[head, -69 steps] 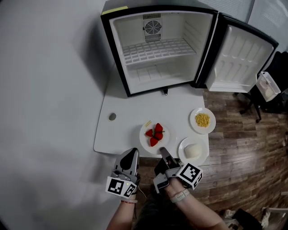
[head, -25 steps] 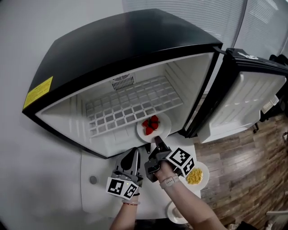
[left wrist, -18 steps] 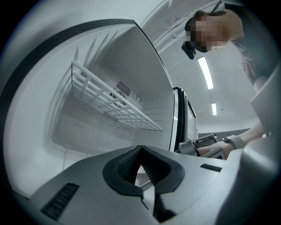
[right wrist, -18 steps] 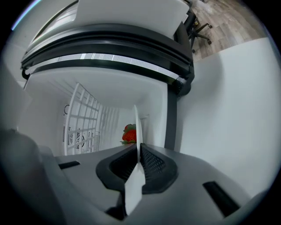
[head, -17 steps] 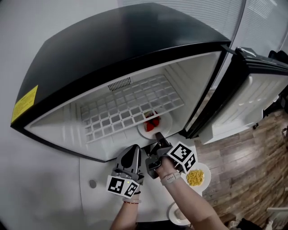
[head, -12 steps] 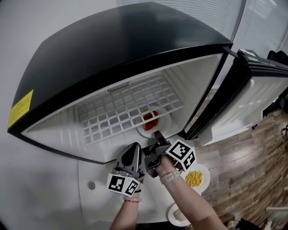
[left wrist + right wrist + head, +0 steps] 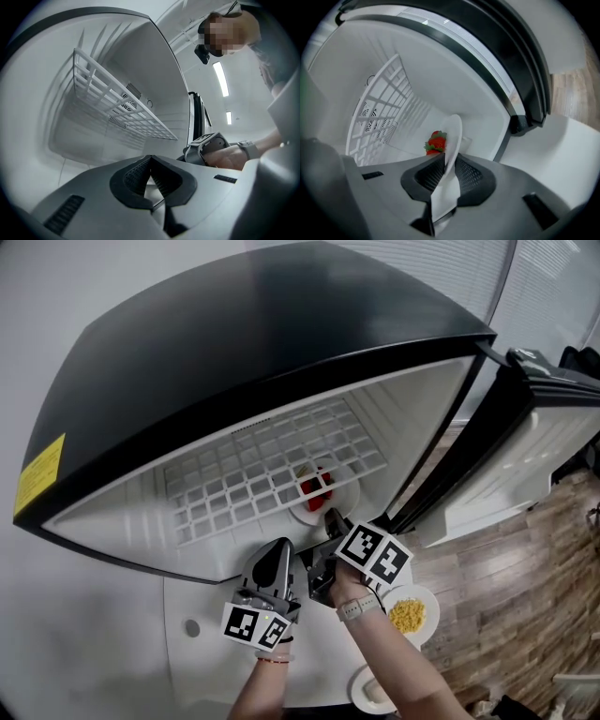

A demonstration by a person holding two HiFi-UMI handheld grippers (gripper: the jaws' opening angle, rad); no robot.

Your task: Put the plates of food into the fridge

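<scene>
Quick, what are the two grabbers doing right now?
Left gripper: closed, empty.
Right gripper: closed on the rim of the strawberry plate; its jaws have just been opening a little.

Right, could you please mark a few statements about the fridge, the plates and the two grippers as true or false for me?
1. The fridge door stands open. True.
2. The plate of strawberries sits on top of the wire shelf. False: it is inside the fridge, but below that shelf.
3. The right gripper is empty. False: the rim of the plate of strawberries is between its jaws, which have just been opening.
4. The left gripper has its jaws together with nothing between them. True.
5. A plate of corn is on the table, outside the fridge. True.
</scene>
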